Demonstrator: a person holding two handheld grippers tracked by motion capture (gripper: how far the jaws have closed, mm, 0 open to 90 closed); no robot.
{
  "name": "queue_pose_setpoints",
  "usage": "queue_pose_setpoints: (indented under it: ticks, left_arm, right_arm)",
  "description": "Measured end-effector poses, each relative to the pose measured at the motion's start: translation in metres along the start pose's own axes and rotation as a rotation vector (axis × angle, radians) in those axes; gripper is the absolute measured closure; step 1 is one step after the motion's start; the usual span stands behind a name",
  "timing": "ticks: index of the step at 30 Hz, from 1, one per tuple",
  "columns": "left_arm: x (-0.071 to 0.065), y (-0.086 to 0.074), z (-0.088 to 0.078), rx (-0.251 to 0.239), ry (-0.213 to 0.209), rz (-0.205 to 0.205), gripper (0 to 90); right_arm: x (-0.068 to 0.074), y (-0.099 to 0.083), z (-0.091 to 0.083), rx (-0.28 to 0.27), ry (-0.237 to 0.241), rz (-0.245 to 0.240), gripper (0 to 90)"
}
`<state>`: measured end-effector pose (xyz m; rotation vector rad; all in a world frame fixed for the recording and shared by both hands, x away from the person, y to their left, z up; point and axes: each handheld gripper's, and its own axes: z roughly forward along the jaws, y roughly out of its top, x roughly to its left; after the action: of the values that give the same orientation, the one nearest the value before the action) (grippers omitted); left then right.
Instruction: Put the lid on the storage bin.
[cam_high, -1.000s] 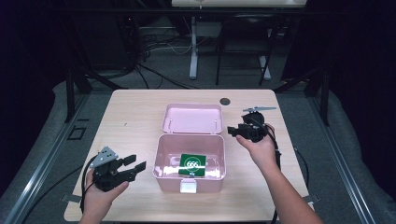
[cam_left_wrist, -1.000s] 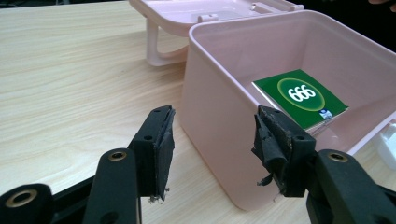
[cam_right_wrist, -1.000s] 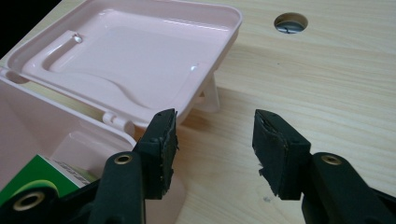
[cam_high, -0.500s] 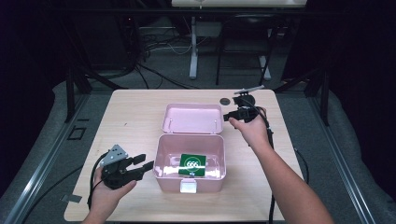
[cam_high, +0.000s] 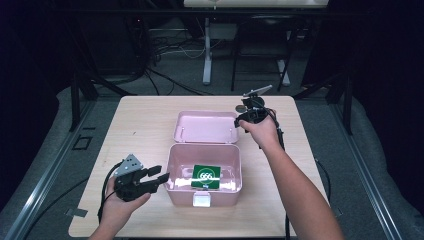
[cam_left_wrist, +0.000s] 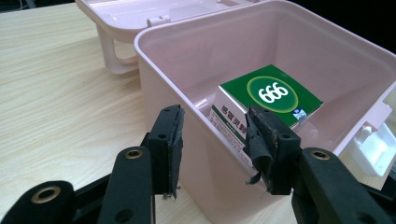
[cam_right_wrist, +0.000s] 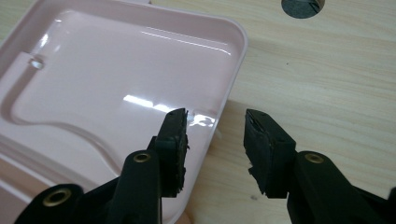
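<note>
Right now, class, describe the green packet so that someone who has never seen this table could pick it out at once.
Find the wooden table and the open pink box near its front edge, its lid lying flat behind it. Inside the box lies the green packet, flat on the bottom. It alone is green, with white digits in a ring on top.

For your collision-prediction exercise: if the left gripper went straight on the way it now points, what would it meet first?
Most likely the near side wall of the open pink box: the left gripper has its open jaws straddling that wall's rim. The green packet lies beyond, inside.
</note>
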<state>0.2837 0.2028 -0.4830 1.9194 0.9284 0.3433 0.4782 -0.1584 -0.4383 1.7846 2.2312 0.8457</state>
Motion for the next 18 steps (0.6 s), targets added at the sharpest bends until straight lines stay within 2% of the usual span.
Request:
queue_pose_setpoints:
  ticks: [4, 7, 13, 15, 18]
  left_arm:
    - [0.0, 0.0, 0.002, 0.006, 0.001, -0.004, 56.5]
    - [0.0, 0.0, 0.003, 0.013, -0.009, -0.008, 59.4]
    - [-0.001, -0.001, 0.006, 0.023, -0.004, 0.001, 62.4]
    - [-0.002, -0.001, 0.006, 0.03, -0.012, -0.002, 63.8]
    - [-0.003, -0.001, 0.007, 0.028, -0.012, 0.001, 65.6]
  right_arm:
    - [-0.002, 0.005, 0.006, 0.026, 0.005, 0.017, 62.2]
    - [-0.003, 0.008, 0.009, 0.028, 0.004, 0.028, 62.9]
    - [-0.003, 0.014, 0.013, 0.029, -0.006, 0.042, 65.6]
    - [-0.004, 0.016, 0.017, 0.029, 0.002, 0.064, 67.1]
    - [-0.006, 0.017, 0.024, 0.038, -0.013, 0.067, 69.2]
